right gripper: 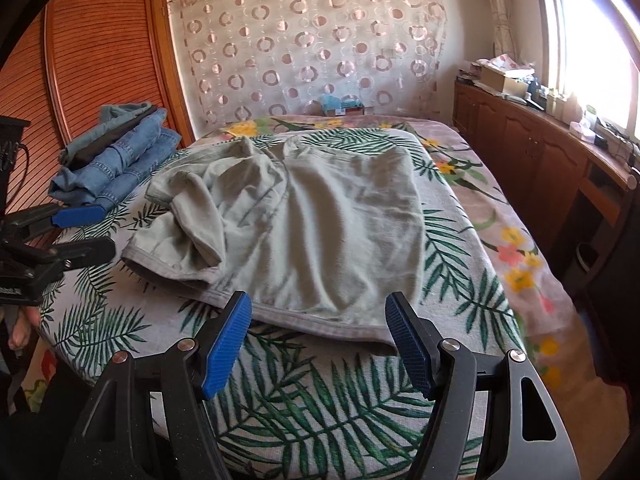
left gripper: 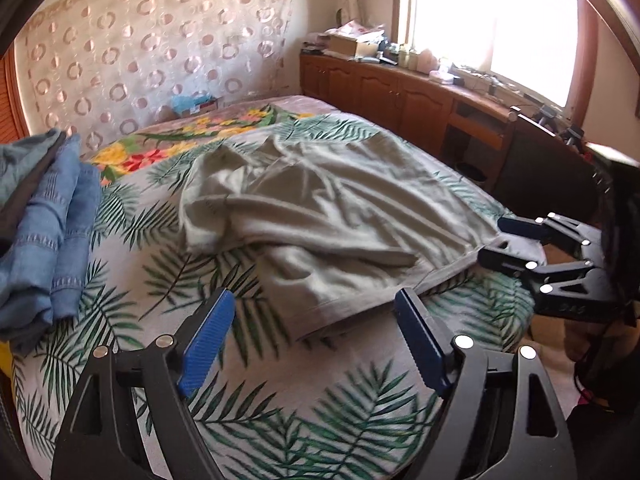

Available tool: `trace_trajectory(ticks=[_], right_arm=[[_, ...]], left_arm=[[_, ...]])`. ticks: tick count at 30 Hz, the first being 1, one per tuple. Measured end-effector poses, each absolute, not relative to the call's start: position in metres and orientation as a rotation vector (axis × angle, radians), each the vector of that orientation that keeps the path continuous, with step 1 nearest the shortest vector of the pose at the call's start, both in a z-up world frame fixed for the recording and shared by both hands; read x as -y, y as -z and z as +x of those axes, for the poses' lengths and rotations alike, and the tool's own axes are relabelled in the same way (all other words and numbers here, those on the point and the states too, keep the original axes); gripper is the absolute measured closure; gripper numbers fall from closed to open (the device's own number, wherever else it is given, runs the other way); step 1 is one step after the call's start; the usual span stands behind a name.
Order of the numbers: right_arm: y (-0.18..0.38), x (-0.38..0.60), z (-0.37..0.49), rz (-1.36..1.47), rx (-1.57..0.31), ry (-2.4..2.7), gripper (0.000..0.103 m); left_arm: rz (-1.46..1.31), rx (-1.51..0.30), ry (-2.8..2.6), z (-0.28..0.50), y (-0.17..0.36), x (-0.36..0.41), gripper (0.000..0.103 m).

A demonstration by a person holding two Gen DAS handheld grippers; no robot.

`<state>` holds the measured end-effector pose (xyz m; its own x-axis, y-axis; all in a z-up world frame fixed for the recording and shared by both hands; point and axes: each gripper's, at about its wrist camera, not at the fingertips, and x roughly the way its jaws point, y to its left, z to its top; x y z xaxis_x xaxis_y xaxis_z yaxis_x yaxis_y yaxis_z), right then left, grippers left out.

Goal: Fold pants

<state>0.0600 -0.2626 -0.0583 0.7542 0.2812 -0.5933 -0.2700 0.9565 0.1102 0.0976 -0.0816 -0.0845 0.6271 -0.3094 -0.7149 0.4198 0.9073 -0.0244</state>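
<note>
Pale grey-green pants (left gripper: 332,216) lie crumpled on the leaf-print bed, waistband toward me, one leg bunched over the left side; they also show in the right wrist view (right gripper: 320,224). My left gripper (left gripper: 314,304) is open, its blue pads (left gripper: 208,340) just short of the waistband's left part. My right gripper (right gripper: 318,312) is open at the waistband's near edge, empty. The right gripper also shows in the left wrist view (left gripper: 490,236) at the pants' right corner. The left gripper shows in the right wrist view (right gripper: 96,228) at the far left.
A stack of folded blue jeans (left gripper: 44,240) sits at the bed's left side, also in the right wrist view (right gripper: 116,156). A wooden cabinet (left gripper: 400,92) with clutter runs along the right under the window. A louvred wardrobe (right gripper: 92,48) stands left.
</note>
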Motion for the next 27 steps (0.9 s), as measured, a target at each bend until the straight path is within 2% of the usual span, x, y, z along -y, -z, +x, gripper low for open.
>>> trace_trajectory(ticks=[9,14,24,27], right_arm=[[0.065,0.249,0.072,-0.024,-0.675,-0.371,0.032],[0.065,0.245,0.08,-0.05,-0.694,-0.413,0.038],[0.058,0.253,0.088,-0.045,-0.714,-0.47,0.057],[0.055,0.255,0.087,-0.04,-0.708,-0.479,0.058]], left_arm=[[0.149,-0.852,0.388,0.098,0.108,0.068,0.02],[0.144,-0.862,0.388,0.099,0.112,0.068,0.02],[0.127,-0.867,0.373,0.102,0.115,0.061,0.02],[0.126,-0.868,0.369,0.101,0.116,0.059,0.02]])
